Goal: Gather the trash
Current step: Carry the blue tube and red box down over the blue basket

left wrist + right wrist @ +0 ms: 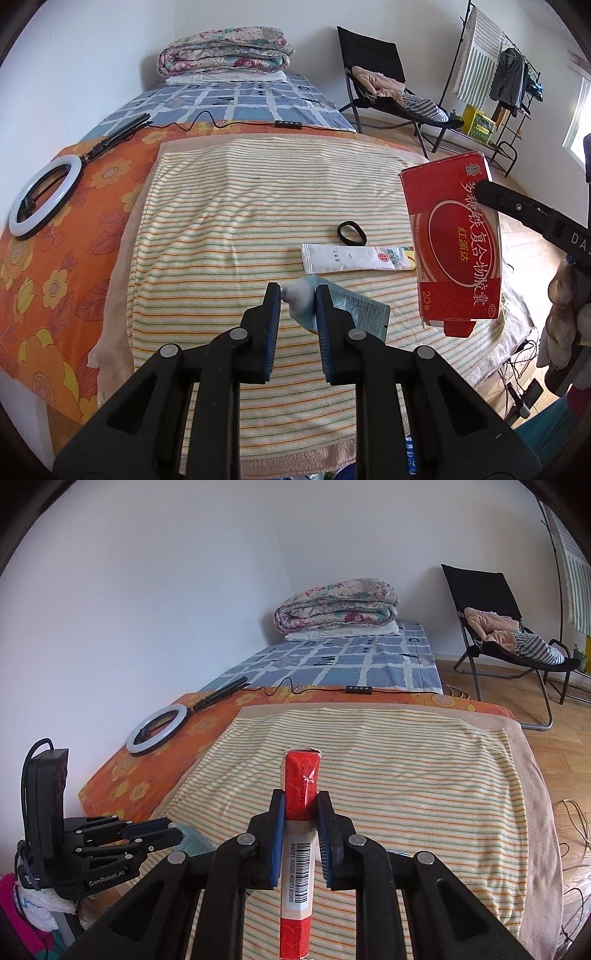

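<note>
The left tool point(297, 295) is narrow and holds a pale blue tube point(301, 301) near its cap, lifted above the striped towel point(236, 206) on the bed point(229, 99). The right tool point(301, 805) is also narrow and grips a red box point(300, 786) by its thin sides; the box is in the air at the right edge of the towel. Just beyond the tube, a white sachet point(354, 257) lies flat on the towel, and a black hair band point(351, 233) lies close behind it. Farther left, a ring light point(44, 195) rests on the orange flowered sheet point(44, 280). At the far end of the bed there is 1 folded quilt point(225, 51).
</note>
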A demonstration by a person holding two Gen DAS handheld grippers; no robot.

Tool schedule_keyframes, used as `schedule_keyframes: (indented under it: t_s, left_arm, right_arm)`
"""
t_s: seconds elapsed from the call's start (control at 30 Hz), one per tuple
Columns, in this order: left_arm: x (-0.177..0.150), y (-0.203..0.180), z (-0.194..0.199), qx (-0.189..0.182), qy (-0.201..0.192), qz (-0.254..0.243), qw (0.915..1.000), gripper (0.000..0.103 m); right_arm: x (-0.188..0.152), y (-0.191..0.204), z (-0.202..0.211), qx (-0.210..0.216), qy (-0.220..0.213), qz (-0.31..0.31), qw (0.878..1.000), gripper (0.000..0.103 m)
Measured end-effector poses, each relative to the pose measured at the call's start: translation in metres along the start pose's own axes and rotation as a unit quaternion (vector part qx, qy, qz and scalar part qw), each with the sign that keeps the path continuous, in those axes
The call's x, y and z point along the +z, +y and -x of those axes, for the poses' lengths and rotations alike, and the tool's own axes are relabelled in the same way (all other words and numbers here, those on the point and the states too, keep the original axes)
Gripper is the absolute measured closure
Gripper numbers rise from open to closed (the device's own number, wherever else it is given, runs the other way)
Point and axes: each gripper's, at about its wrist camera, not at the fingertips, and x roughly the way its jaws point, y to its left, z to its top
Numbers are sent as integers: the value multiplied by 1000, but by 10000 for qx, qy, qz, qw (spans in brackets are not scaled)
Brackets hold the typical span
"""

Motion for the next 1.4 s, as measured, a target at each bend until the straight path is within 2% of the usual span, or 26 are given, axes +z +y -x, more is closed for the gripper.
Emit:
schedule_keyframes:
  t_s: [0.5, 0.8, 1.07, 1.4]
  left_arm:
    - [-47, -17, 50, -110, -21, -196, 9997, 85]
    - [-92, -25, 64, -89, 209, -327, 9992, 85]
    - [-124, -31, 65, -53, 423, -401, 9983, 85]
    - [-155, -40, 49, 32, 733, -625, 9953, 85]
  right_arm:
    - [-40, 23, 58, 286, 103, -144, 9994, 88]
    - [-78, 33, 92, 503, 194, -303, 9981, 88]
    - [-119, 44, 99, 578, 396, -342, 9970, 88]
    - [-152, 44, 87, 466, 732, -355, 9956, 88]
